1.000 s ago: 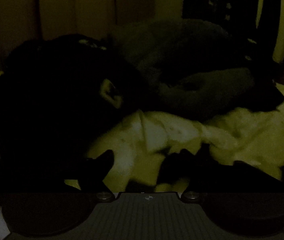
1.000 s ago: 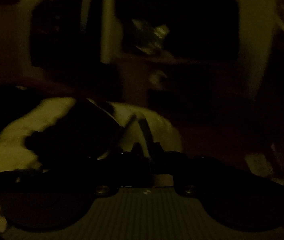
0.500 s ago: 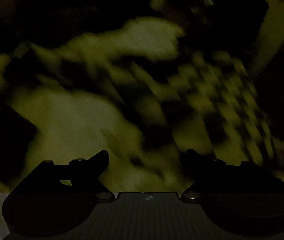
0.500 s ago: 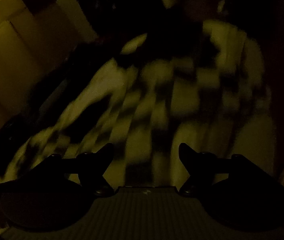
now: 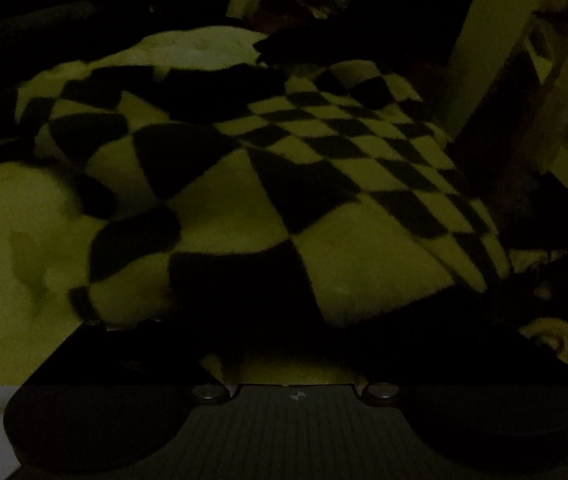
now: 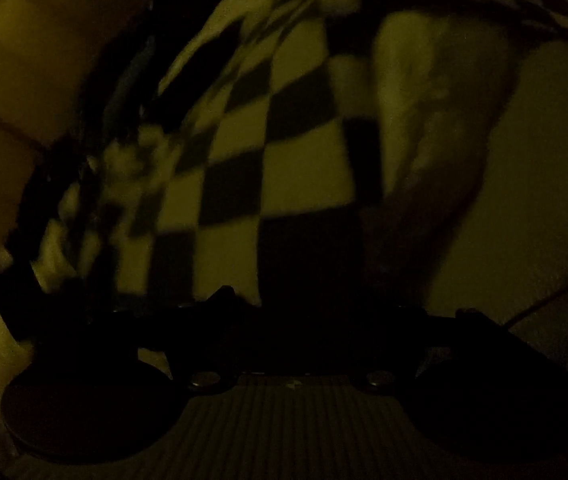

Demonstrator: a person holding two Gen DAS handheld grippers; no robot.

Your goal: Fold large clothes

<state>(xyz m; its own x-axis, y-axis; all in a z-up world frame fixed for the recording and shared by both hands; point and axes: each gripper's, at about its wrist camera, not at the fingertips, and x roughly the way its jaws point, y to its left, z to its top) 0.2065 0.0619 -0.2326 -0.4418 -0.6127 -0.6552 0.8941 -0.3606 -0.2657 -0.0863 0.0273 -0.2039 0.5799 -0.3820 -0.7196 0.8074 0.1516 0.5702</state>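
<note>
**Checked cloth spread in front of both grippers**

In the left wrist view, the checked cloth (image 5: 284, 168) lies spread over the bed (image 5: 15, 248), reaching from just ahead of the left gripper (image 5: 296, 344) back toward the far right. Bare bed shows to the cloth's left and behind it. A wall (image 5: 484, 40) stands behind the bed on the right.

In the right wrist view, the same cloth (image 6: 243, 152) rises directly ahead of the right gripper (image 6: 304, 320), its near edge meeting the fingers. A plain fold (image 6: 436, 120) hangs to the right of the checked part. A wall (image 6: 15, 60) stands behind on the left.
</note>
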